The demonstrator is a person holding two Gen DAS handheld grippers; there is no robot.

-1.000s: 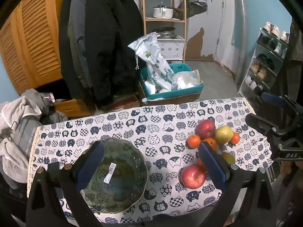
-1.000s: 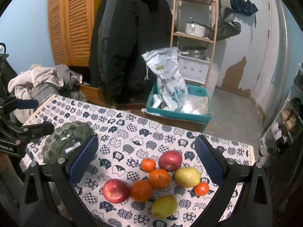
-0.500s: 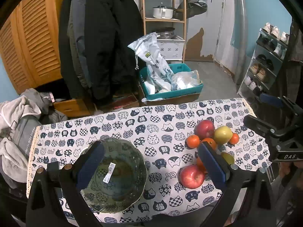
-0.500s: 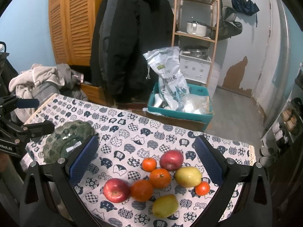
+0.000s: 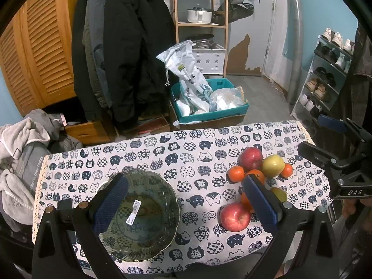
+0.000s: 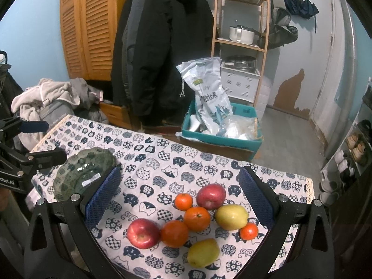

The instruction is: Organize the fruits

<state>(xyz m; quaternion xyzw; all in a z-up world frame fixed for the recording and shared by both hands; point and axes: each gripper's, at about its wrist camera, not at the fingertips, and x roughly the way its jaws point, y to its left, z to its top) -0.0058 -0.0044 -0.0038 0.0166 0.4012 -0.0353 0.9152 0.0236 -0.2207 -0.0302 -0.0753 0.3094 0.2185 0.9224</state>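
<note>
A green glass bowl [image 5: 139,216] with a white sticker sits empty on the cat-print tablecloth [image 5: 186,158], left side; it also shows in the right wrist view [image 6: 81,174]. A cluster of fruit lies on the right: two red apples [image 6: 143,232] [image 6: 211,196], several oranges [image 6: 197,218], two yellow-green fruits [image 6: 231,216] [image 6: 203,252]. My left gripper [image 5: 186,200] is open and empty above the table's near edge, between bowl and fruit. My right gripper [image 6: 179,197] is open and empty above the fruit.
Beyond the table stand a teal crate [image 6: 220,137] with bags, hanging dark coats [image 6: 162,53], a wooden shelf [image 6: 239,34] and a shoe rack [image 5: 325,76]. A clothes pile [image 5: 21,153] lies left of the table.
Both grippers have drifted only slightly; the view barely shifts. Nothing on the table has moved.
</note>
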